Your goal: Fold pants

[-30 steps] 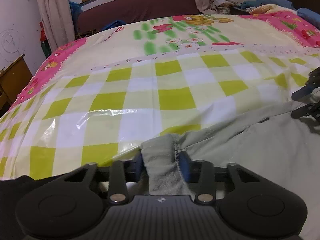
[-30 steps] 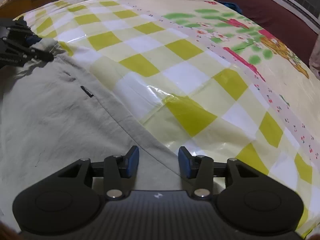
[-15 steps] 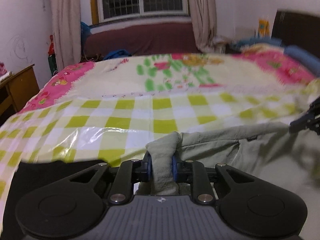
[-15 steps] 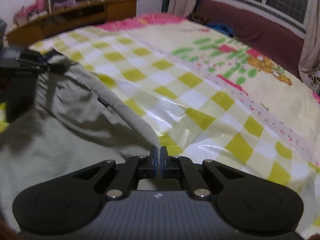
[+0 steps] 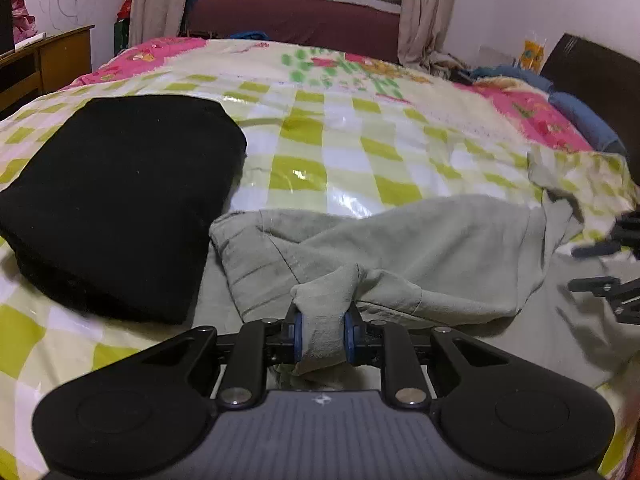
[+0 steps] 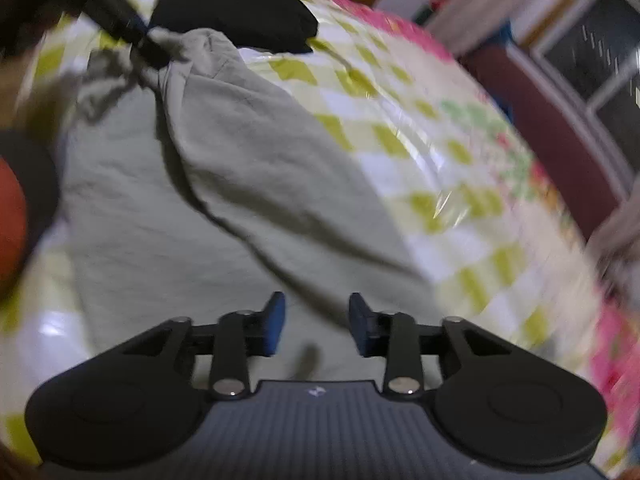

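The grey-green pants (image 5: 432,240) lie on the bed, one layer doubled over the other. My left gripper (image 5: 322,330) is shut on a bunched edge of them, held just above the cloth. In the right wrist view that same left gripper (image 6: 136,42) shows at the upper left, with the pants (image 6: 248,168) trailing from it. My right gripper (image 6: 316,322) hovers over the pants' near end. Its jaws are opening, and the cloth lies below the gap with no pad pressing on it. The right gripper (image 5: 600,264) also shows, blurred, at the left wrist view's right edge.
A folded black garment (image 5: 116,200) lies on the bed just left of the pants, also seen as the black garment (image 6: 232,12). The bed's checked, glossy sheet (image 5: 348,168) stretches beyond. A wooden desk (image 5: 60,60) stands left, a dark headboard (image 5: 592,76) right.
My left gripper carried its pinch of the pants across the bed toward the black garment, doubling the cloth over. My right gripper, shut half a second ago, now stands apart.
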Available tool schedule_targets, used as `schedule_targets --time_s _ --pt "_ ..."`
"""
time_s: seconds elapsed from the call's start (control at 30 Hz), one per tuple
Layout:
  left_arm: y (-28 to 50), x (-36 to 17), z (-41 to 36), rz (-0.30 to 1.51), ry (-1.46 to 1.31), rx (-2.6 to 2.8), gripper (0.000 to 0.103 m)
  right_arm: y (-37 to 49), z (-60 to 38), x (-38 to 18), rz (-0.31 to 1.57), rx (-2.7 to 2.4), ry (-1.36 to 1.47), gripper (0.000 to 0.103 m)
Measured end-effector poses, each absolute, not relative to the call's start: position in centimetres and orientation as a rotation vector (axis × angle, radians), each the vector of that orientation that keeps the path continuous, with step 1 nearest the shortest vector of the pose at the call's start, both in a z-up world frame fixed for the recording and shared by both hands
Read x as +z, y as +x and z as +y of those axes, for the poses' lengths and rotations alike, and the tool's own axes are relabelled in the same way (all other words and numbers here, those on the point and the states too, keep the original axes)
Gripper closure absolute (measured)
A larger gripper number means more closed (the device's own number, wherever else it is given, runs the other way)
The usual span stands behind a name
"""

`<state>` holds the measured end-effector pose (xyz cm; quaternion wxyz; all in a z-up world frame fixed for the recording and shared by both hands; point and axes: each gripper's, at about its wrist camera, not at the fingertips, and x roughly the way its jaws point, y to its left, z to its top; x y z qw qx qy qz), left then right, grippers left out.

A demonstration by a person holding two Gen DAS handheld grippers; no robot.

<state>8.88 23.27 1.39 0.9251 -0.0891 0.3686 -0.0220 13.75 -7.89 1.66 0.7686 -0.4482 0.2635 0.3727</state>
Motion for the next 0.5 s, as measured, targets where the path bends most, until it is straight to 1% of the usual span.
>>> schedule_targets --time_s 0.13,0.17,0.2,0.23,0.27,0.37,0.5 --pt "9.9 1.9 23.8 0.733 -0.184 -0.055 0.068 15.5 -6.1 -0.3 0.503 0.855 -1.168 0.066" --pt "10.1 2.0 23.7 0.728 -0.180 -0.056 0.068 16.0 -5.8 -1.0 0.515 0.859 -1.199 0.069" --pt "10.3 2.1 23.7 0.723 -0.178 -0.057 0.068 16.9 -5.5 -1.7 0.539 0.861 -1.224 0.075" --pt "10.3 2.1 23.8 0.721 -0.179 -0.059 0.068 17.7 -5.4 -2.2 0.567 0.858 -1.237 0.084" --pt "10.6 2.2 23.9 0.720 -0.181 -0.059 0.068 18.4 -5.2 -2.4 0.599 0.846 -1.240 0.102" --pt "11.3 2.4 24.1 0.721 -0.180 -0.057 0.068 19.6 -5.3 -0.4 0.665 0.820 -1.131 0.102" --pt "11.9 4.1 24.9 0.674 -0.187 -0.049 0.068 19.0 -6.2 4.4 0.666 0.778 -1.020 0.102"
